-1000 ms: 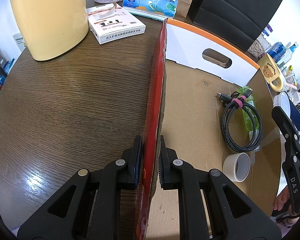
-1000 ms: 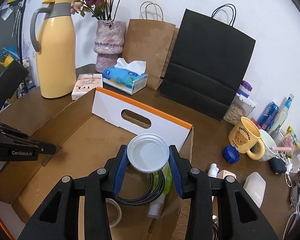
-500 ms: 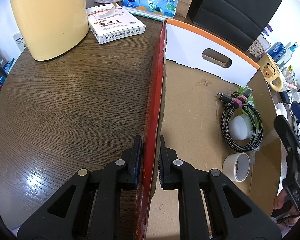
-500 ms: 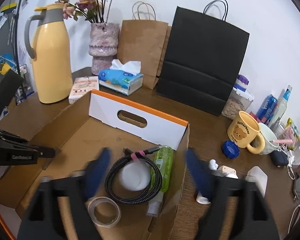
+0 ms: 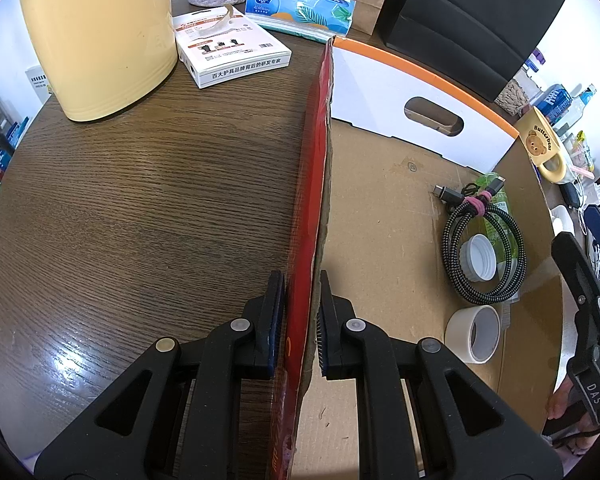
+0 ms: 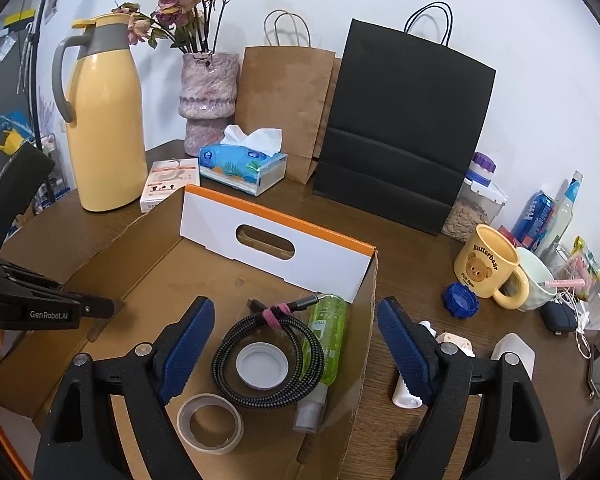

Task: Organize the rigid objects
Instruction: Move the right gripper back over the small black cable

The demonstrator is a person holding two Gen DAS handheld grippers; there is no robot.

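Right tool point(image 6: 296, 344) wide open, empty, above white lid point(image 6: 261, 365) in box point(image 6: 360, 320)

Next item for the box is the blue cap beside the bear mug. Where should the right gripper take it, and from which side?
Take the blue cap across its ridged rim from above. It lies flat on the table, clear on its near side, with the yellow bear mug close behind. The right gripper is open and empty.

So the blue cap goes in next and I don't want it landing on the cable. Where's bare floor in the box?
The box floor is bare between the white handle wall and the cable, and along the side the left gripper clamps. The corner with cable, white lid, green bottle and tape is crowded.
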